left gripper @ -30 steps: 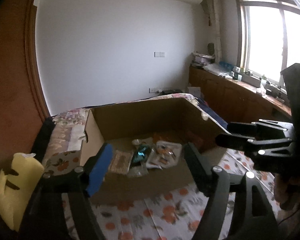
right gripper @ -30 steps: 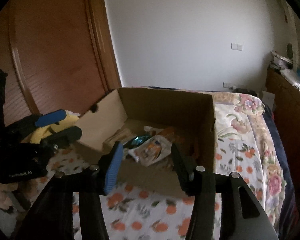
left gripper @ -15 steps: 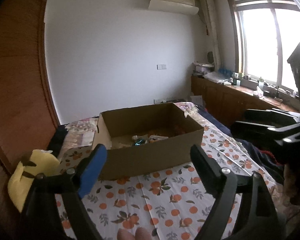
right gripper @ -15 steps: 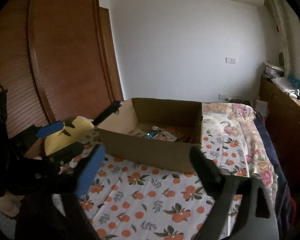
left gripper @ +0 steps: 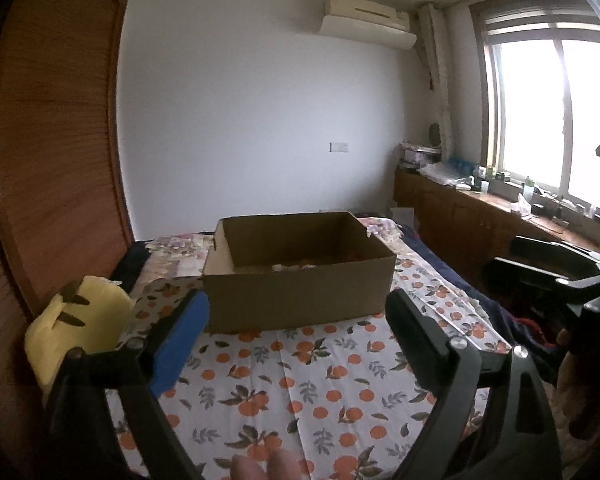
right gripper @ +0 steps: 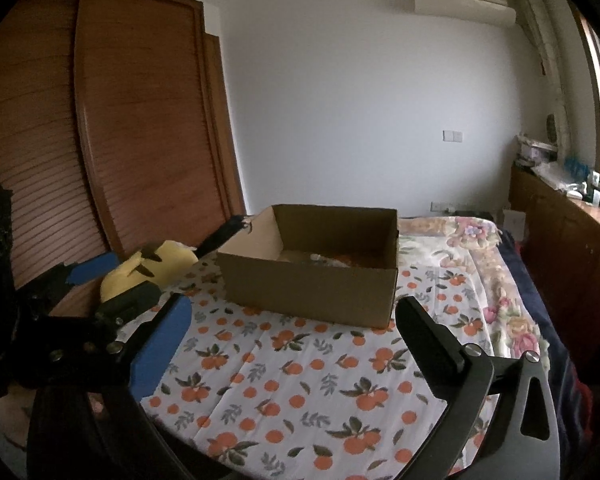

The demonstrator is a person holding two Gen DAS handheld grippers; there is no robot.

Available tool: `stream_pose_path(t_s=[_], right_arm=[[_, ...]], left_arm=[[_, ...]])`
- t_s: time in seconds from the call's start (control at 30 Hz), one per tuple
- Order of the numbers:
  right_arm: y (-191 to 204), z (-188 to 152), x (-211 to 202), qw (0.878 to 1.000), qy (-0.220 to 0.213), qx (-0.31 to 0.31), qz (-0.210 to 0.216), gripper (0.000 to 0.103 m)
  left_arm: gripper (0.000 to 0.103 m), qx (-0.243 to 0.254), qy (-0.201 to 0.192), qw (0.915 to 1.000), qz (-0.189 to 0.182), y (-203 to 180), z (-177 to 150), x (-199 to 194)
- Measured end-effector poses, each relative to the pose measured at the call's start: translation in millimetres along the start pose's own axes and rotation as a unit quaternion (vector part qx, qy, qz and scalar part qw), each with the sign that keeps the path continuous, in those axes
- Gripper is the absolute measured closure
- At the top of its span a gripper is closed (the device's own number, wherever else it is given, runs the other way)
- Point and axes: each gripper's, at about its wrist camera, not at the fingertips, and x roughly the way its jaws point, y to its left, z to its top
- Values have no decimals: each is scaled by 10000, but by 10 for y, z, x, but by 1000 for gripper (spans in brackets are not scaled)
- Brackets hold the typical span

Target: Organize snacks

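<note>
An open cardboard box (left gripper: pixel 300 292) stands on a bed with an orange-print sheet (left gripper: pixel 300 384); it also shows in the right wrist view (right gripper: pixel 312 284). Snack packets (left gripper: pixel 296 267) lie on its floor, mostly hidden by the near wall; a few show in the right wrist view (right gripper: pixel 328 259). My left gripper (left gripper: pixel 296 312) is open and empty, well back from the box. My right gripper (right gripper: pixel 292 320) is open and empty, also back from the box. Each gripper shows at the edge of the other's view.
A yellow plush toy (left gripper: pixel 80 320) lies at the bed's left edge by a wooden wardrobe (right gripper: pixel 100 140). A wooden counter with clutter (left gripper: pixel 500 204) runs under the window on the right. Flowered bedding (right gripper: pixel 460 232) lies behind the box.
Both grippers have pulled back and up from over the box, which now looks smaller and farther. The packets inside are now mostly hidden behind its near wall.
</note>
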Motion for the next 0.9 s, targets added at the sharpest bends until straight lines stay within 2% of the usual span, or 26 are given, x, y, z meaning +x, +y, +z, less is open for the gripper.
stream_pose_path(t_s=[0.17,0.4,0.5,0.6,0.73,0.9], right_arm=[[52,-143,-125,9999,-89,50,-67,0],[71,-446,-255,9991,-180,196,-333,0],[81,-568,-332,9980,-291,169,-538,0],[89,-674,-408,9966,-398,226,-682,0],[90,-794,-445,9963,-345,364,-696,0],[93,-931,-491,9940,-399,377,-945,0]], left_arm=[[11,144,-42,9998,161,-51,-152,-174],[10,38,-113,9994,339,-13,-374,-382],[10,35,-134,9982,591,-2,-483,-444],[10,8,-100,9964,838,10,-597,-456],[10,-31,76,9955,944,12,-789,-422],[10,-70,193,9947,1010,18,-994,-393]])
